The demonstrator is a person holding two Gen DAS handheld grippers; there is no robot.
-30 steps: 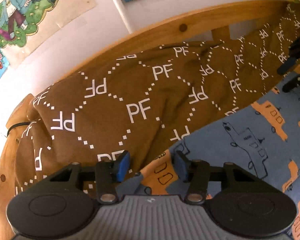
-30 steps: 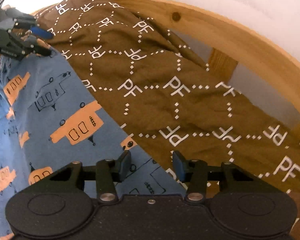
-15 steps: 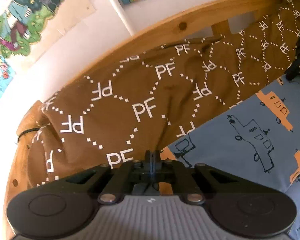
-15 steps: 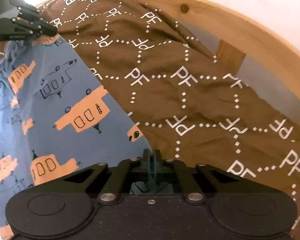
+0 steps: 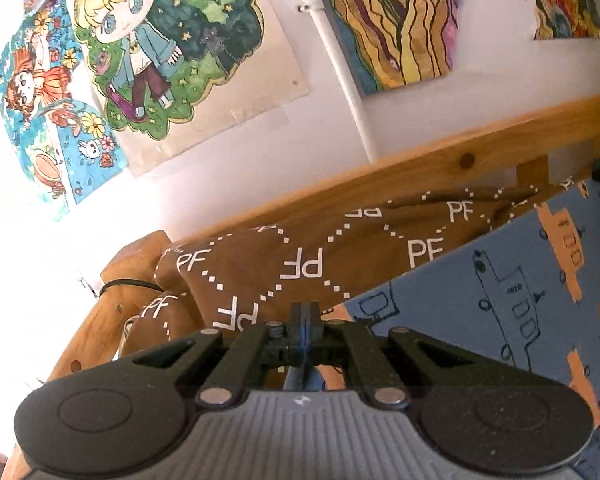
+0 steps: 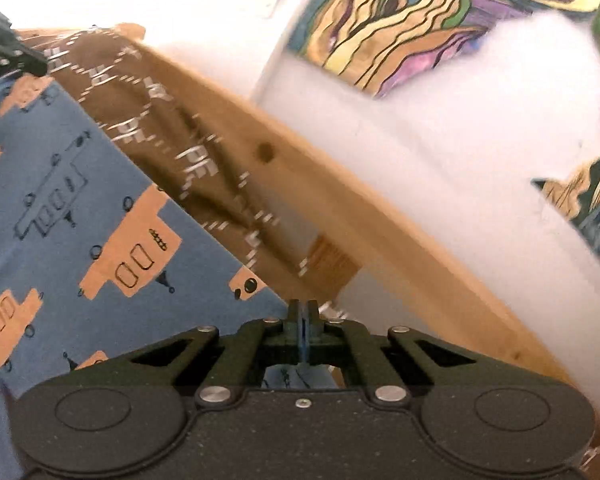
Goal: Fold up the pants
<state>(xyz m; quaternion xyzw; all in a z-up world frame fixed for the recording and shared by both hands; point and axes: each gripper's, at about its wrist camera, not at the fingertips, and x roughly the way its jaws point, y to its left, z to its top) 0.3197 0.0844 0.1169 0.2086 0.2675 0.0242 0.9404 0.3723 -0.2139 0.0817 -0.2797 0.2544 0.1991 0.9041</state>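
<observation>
The pants (image 5: 512,304) are blue cloth printed with orange and outlined trucks. They hang stretched between my two grippers, lifted off the bed. My left gripper (image 5: 305,316) is shut on one corner of the top edge of the pants. My right gripper (image 6: 302,320) is shut on the other corner of the pants (image 6: 80,216). The left gripper also shows in the right wrist view (image 6: 4,52) at the far upper left. The lower part of the pants is out of view.
A brown blanket (image 5: 300,264) printed with white "PF" letters lies behind the pants, against a wooden bed rail (image 5: 440,164). It also shows in the right wrist view (image 6: 168,148). The white wall holds drawings (image 5: 156,40) and a white pipe (image 5: 340,64).
Both grippers closed on the top edge of the pants, then lifted it. The views tilted up, so the wall and drawings now fill the upper half.
</observation>
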